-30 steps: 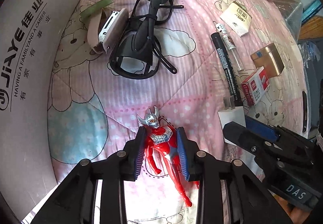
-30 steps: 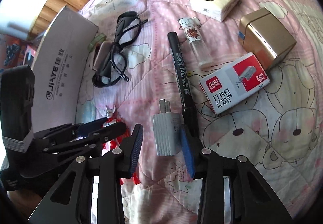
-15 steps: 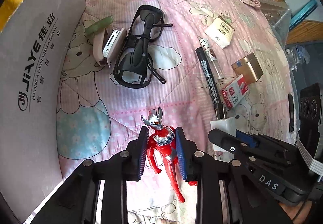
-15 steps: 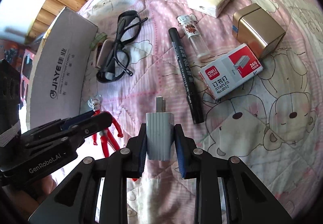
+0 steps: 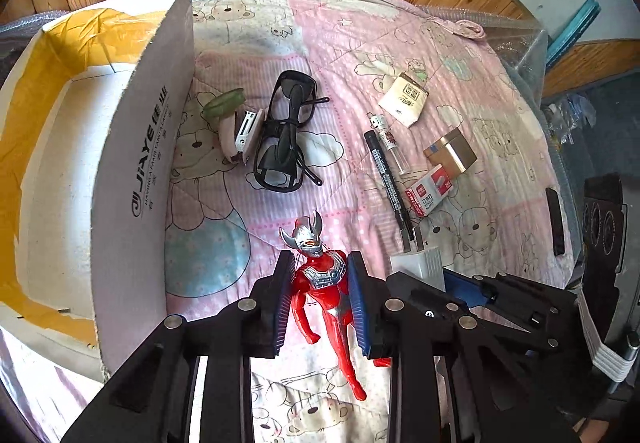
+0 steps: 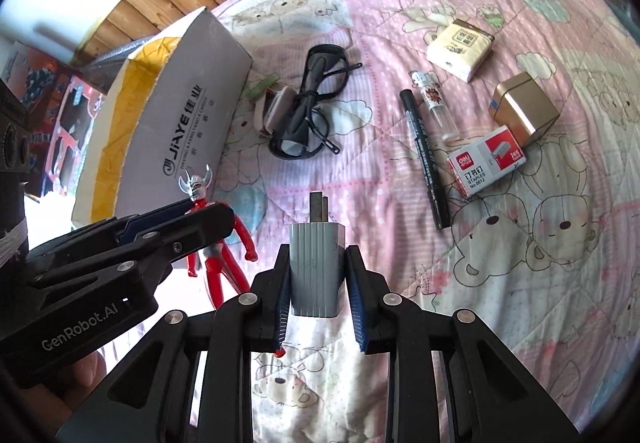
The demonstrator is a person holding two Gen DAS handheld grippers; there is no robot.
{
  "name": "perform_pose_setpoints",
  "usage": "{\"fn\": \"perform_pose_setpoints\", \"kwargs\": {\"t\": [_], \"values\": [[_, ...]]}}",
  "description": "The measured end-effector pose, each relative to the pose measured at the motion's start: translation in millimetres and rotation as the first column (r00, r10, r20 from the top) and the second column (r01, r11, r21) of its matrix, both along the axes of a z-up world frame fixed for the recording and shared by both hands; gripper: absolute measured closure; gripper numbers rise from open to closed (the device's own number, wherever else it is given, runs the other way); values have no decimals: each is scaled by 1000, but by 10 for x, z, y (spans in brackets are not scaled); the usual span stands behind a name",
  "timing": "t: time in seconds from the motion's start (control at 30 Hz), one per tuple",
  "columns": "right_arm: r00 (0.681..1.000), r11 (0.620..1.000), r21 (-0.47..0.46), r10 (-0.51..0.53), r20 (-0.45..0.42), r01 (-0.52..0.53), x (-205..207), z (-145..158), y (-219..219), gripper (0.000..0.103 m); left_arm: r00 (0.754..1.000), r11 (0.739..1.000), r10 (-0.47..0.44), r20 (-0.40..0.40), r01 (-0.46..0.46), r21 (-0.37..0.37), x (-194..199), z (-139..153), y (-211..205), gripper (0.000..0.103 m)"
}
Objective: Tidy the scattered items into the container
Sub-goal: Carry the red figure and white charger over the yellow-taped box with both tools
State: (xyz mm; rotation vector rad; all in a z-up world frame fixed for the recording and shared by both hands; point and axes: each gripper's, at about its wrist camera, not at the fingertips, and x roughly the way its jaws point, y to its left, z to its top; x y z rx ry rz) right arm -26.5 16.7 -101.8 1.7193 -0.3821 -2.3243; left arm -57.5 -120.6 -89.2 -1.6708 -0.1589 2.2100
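My left gripper [image 5: 320, 271] is shut on a red and silver toy figure [image 5: 322, 283], held above the pink quilt. My right gripper [image 6: 318, 263] is shut on a white plug adapter [image 6: 316, 263], prongs pointing away, also lifted. The open cardboard box [image 5: 132, 147] stands at the left, its white inside [image 5: 60, 163] showing in the left wrist view. In the right wrist view the left gripper [image 6: 200, 219] holds the figure [image 6: 216, 247] just in front of the box [image 6: 180, 111]. The right gripper with the adapter [image 5: 420, 263] shows at lower right in the left wrist view.
On the quilt lie black glasses [image 5: 286, 139], a pink stapler [image 5: 240, 135], a green ring [image 5: 224, 103], a black marker [image 5: 388, 179], a clear vial [image 5: 388, 141], a staples box [image 5: 428, 195], a gold tin [image 5: 450, 155] and a tissue pack [image 5: 404, 99]. A wooden wall runs behind.
Both grippers have closed on their items and risen from the quilt. The view pulled back and up, and the box's inside came into sight.
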Motion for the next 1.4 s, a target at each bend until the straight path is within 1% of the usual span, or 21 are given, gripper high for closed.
{"fn": "perform_pose_setpoints", "kwargs": {"t": [0.17,0.33,0.5,0.7,0.87,0.97,1.1,1.27,1.4], "values": [[998,999,14,46,-49,-45,31,294,-224,76,998,998,28,-47,-26,49,78,281,-264,75],[991,995,31,98,-91,-95,21,538,-502,76,992,992,83,-91,-73,102,127,536,-547,75],[979,986,49,161,-125,-156,-29,742,-812,76,982,981,148,-121,-130,146,160,718,-878,75],[959,971,61,236,-155,-229,-114,954,-1195,76,957,958,247,-151,-218,185,163,904,-1349,75],[942,957,67,290,-169,-283,-216,1078,-1509,76,934,934,320,-160,-284,216,128,980,-1707,75],[933,948,65,317,-169,-311,-293,1111,-1667,76,917,920,360,-172,-319,226,88,1032,-1896,75],[926,941,57,338,-167,-333,-410,1116,-1832,76,902,910,391,-185,-349,223,12,1050,-2089,75],[924,936,43,351,-154,-348,-622,1080,-1977,76,891,906,410,-193,-374,200,-162,1038,-2242,75],[926,937,36,348,-144,-346,-821,1025,-2060,76,892,911,406,-199,-377,169,-363,985,-2296,75]]}}
